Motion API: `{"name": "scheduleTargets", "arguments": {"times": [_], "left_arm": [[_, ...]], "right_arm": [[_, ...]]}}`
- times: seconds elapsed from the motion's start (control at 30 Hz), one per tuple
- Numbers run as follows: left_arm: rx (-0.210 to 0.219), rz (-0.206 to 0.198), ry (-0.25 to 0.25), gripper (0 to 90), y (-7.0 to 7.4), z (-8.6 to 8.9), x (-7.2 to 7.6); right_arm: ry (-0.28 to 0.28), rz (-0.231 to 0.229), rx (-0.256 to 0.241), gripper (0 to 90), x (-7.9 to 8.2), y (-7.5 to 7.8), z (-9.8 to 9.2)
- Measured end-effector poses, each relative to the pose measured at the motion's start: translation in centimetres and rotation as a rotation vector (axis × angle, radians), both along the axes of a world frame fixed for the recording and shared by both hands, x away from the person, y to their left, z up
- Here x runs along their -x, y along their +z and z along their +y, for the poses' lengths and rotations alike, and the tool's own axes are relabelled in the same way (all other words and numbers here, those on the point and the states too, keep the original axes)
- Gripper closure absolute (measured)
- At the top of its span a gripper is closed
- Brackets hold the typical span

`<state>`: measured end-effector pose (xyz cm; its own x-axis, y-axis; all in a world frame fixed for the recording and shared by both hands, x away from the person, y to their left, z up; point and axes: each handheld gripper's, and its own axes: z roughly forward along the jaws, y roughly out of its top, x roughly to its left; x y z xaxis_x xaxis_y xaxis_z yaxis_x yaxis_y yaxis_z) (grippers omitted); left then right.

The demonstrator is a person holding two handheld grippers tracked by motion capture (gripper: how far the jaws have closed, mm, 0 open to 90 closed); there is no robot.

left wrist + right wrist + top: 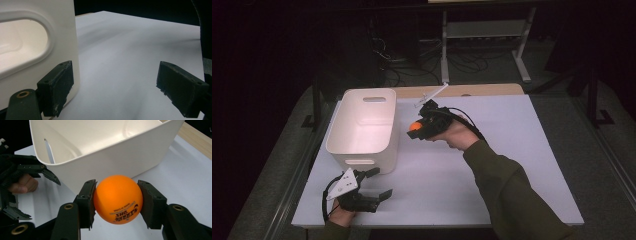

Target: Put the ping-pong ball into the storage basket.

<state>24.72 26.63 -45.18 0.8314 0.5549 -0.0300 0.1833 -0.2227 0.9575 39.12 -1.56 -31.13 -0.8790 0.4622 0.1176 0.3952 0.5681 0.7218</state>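
My right gripper pinches the orange ball beside the white bin, likely to drop it in, while my left gripper waits wide open, empty.

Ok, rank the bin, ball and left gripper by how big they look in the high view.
1. Bin, clearly largest.
2. Left gripper, though it sits nearer the camera.
3. Ball, smallest, held in the right gripper.

The ball is smooth orange plastic with a soft sheen and black print. The bin is smooth, slightly glossy white plastic. The table is matt white, with a bare wood strip at 12 o'clock. Jaw pads look matt black and scuffed.
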Motion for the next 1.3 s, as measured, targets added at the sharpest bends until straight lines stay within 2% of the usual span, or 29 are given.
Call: {"name": "scheduleTargets", "arguments": {"times": [0.7, 1.3], "left_arm": [[0.003, -0.004, 0.001, 14.0, 0.0, 0.0, 0.0], [0.003, -0.005, 0.001, 14.0, 0.0, 0.1, 0.0]], "right_arm": [[0.059, -0.012, -0.013, 49.8, 0.1, 1.9, 2.4], [0.098, -0.024, -0.009, 49.8, -0.1, 2.8, 4.9]]}}
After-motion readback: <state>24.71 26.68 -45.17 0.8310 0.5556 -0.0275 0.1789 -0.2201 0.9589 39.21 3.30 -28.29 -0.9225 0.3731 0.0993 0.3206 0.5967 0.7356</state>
